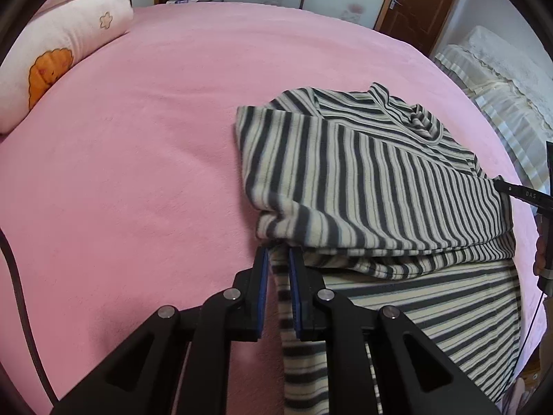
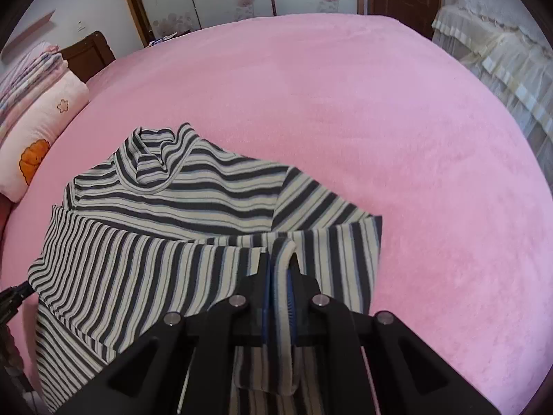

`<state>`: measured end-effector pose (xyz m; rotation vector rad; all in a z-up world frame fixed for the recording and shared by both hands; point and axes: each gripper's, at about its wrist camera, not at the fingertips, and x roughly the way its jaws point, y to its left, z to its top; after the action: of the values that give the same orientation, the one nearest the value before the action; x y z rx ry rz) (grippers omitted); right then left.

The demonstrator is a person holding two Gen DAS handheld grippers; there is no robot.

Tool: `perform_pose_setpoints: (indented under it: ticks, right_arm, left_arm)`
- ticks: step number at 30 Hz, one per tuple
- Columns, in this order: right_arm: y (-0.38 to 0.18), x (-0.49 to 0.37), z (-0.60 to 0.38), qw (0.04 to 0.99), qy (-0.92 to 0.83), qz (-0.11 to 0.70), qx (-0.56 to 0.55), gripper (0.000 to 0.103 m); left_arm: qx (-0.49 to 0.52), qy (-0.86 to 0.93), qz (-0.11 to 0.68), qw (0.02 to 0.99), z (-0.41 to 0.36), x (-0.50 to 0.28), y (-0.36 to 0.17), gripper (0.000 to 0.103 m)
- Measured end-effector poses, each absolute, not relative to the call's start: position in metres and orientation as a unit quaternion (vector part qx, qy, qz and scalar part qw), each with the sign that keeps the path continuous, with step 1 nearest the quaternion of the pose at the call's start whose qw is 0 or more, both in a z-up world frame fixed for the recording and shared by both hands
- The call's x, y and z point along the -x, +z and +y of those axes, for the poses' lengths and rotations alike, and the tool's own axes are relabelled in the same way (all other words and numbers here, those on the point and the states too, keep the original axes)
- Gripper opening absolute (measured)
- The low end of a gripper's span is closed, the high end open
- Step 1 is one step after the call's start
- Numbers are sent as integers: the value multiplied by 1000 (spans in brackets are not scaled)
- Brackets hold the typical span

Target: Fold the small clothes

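A grey-and-cream striped turtleneck top (image 1: 373, 180) lies partly folded on the pink bed, collar at the far side; it also shows in the right wrist view (image 2: 172, 207). My left gripper (image 1: 278, 252) is shut on the top's near left edge, with striped cloth between its blue pads. My right gripper (image 2: 280, 259) is shut on a fold of the top's near right edge, cloth bunched between the pads. The right gripper's tip shows at the right edge of the left wrist view (image 1: 518, 192). The lifted lower part drapes toward me.
The pink bedspread (image 1: 138, 173) covers the bed. A pink pillow with a biscuit print (image 1: 52, 69) and folded bedding (image 2: 31, 65) lie at the far left. A cream-covered piece of furniture (image 2: 501, 52) stands right of the bed. Wardrobe doors and a brown door stand behind.
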<state>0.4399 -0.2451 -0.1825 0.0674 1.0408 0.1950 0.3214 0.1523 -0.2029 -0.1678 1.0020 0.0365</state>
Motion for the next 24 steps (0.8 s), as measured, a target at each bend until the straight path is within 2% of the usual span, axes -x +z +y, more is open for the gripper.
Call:
perform_pose_setpoints:
  ticks: [4,6,9,11,12,18,21,23,24]
  right_arm:
    - [-179,-442,-242,864,93,495,-29,8]
    - [-179,-442,-242,863,94,495,-30,8]
    - [-179,-442,-242,863,95,495,-29,8]
    - [-178,-440,-241,863,95,496,-27,8]
    - [-178,-441,-242,863,96,496,-26,8]
    - [-178,-442,-241,863,96,495,-28,8]
    - [-178,-443,-240,864,96,494,-24,8]
    - [-177,-443,-240,866,92,492,-19,8]
    - [-176,-443,-241,867,88,490,-17,8]
  left_arm:
    - [73,20,479,875,150,-323,-203,12]
    - [69,19,479,875,145,-326,-203,16]
    - [56,8,471,880,133,-329,-200,33]
    - [37,12,466,884,125,-331,-197,54]
    - [21,23,462,886,121,-333,-196,57]
    - [22,55,476,877,125,-354,-207,56]
    - [64,57,484,871,138,-358,-212,39]
    - [76,60,486,868,143,-357,-213,17]
    - [70,67,486,869,144,-355,-213,14]
